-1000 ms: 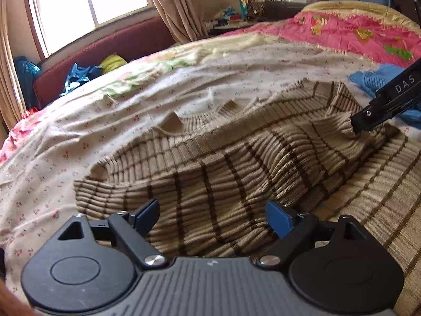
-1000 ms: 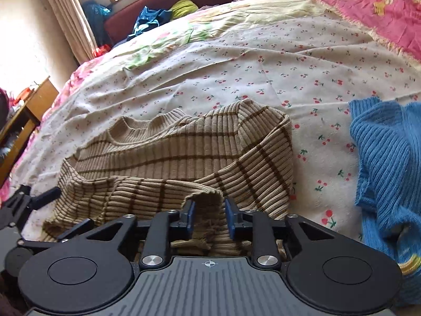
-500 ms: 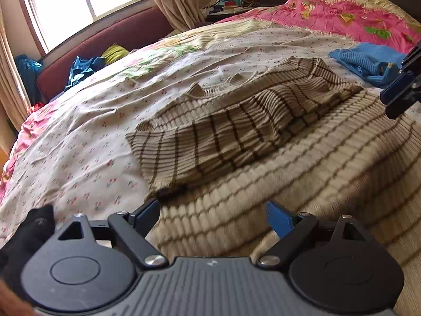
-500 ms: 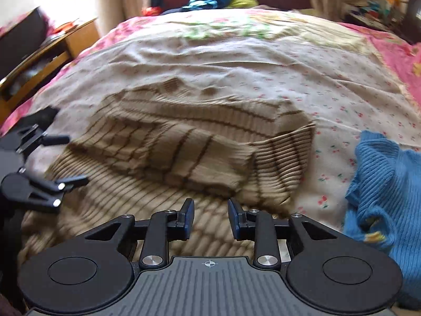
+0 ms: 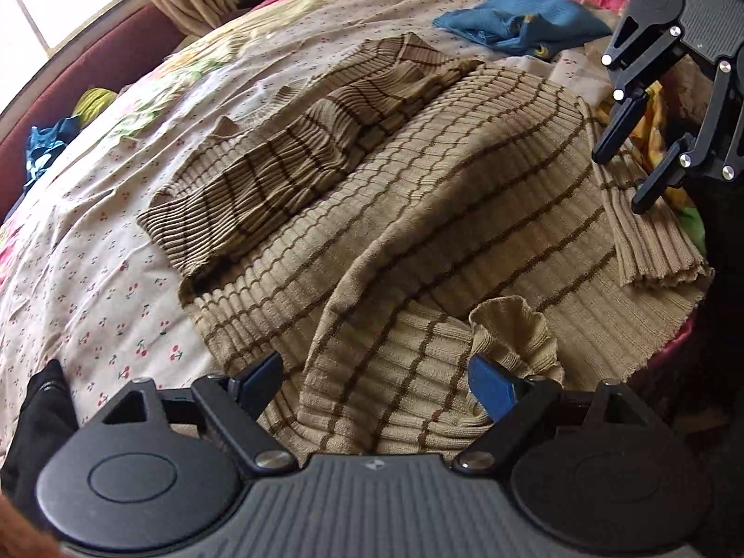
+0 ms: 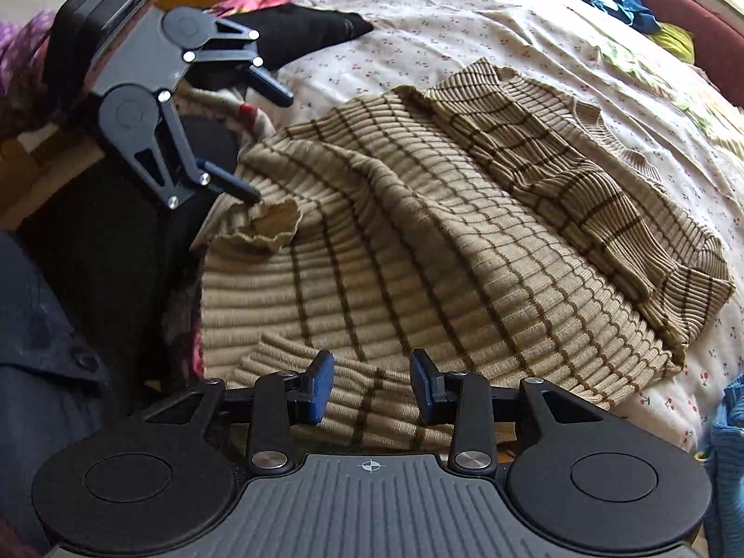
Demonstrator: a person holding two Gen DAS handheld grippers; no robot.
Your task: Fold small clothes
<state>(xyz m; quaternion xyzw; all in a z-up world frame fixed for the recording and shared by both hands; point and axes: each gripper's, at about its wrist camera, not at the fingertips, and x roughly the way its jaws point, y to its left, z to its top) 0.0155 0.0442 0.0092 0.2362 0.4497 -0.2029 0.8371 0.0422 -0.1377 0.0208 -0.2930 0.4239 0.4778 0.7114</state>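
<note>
A beige ribbed sweater with brown stripes [image 5: 418,214] lies on the bed, its upper part and sleeves folded across its far half; it also shows in the right wrist view [image 6: 465,242]. Its near hem hangs over the bed's front edge. My left gripper [image 5: 372,379] is open over the hem's left corner, a ruffled bit of hem [image 5: 516,330] by its right finger. My right gripper [image 6: 372,383] is open over the hem's right corner [image 6: 353,400]. Each gripper shows in the other's view: right [image 5: 625,172], left [image 6: 269,144].
The bed has a white cherry-print sheet [image 5: 93,288]. A blue knitted garment [image 5: 511,23] lies beyond the sweater on the right, also seen at the right wrist view's edge [image 6: 730,446]. A black cloth [image 6: 307,28] lies at the far left corner. A maroon sofa with clothes [image 5: 93,88] stands behind.
Both grippers have pulled back from the folded sleeves to the sweater's near hem. The right gripper let go of the sleeve cuff and opened; the left stayed open.
</note>
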